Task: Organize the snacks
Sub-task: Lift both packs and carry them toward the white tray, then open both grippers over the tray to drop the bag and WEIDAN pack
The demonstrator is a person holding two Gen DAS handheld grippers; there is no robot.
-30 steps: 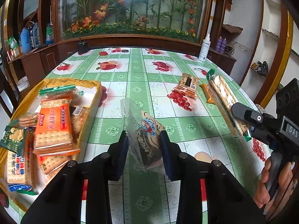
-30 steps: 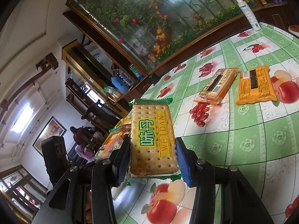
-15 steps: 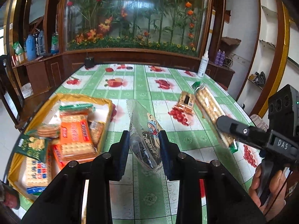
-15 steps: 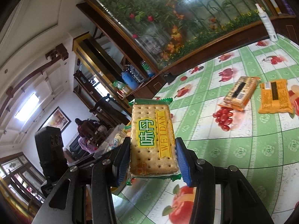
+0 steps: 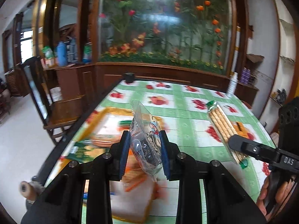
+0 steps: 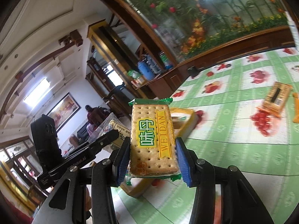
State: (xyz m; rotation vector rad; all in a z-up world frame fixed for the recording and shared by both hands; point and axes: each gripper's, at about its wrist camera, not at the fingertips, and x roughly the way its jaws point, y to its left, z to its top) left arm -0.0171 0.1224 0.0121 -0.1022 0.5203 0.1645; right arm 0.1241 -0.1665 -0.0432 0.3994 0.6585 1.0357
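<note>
1. The left gripper (image 5: pixel 143 152) is clamped on a clear snack bag (image 5: pixel 144 140) — its blue pads press the bag's two sides, and the bag stands tilted, top leaning away to the left.
2. The bag hangs in the air above the yellow tray (image 5: pixel 130 217), not touching it.
3. The right gripper (image 6: pixel 152 158) is clamped on a cracker pack (image 6: pixel 152 138) with green ends and a yellow "WEIDAN" band; the pack stands upright between the pads, its printed face toward the camera.
4. In the left wrist view the same cracker pack (image 5: pixel 223 128) shows edge-on at the right, held clear of the table (image 5: pixel 186 130) by the right gripper (image 5: pixel 235 143), with a hand (image 5: pixel 274 194) on the grip below.
5. In the right wrist view the left gripper (image 6: pixel 110 136) shows at the left, the bag (image 6: pixel 110 125) in it.
6. The tray sits at the table's left edge and holds several packs, orange and green among them — blurred, so no count can be given.
7. The table wears a green-and-white cloth printed with red fruit.
8. Two more snacks lie on the cloth well apart from the tray: a brown pack (image 6: pixel 276 97) and, just beside it at the picture's right edge, an orange pack (image 6: pixel 296 108).
9. A white bottle (image 5: pixel 231 87) stands at the table's far right corner.
</note>
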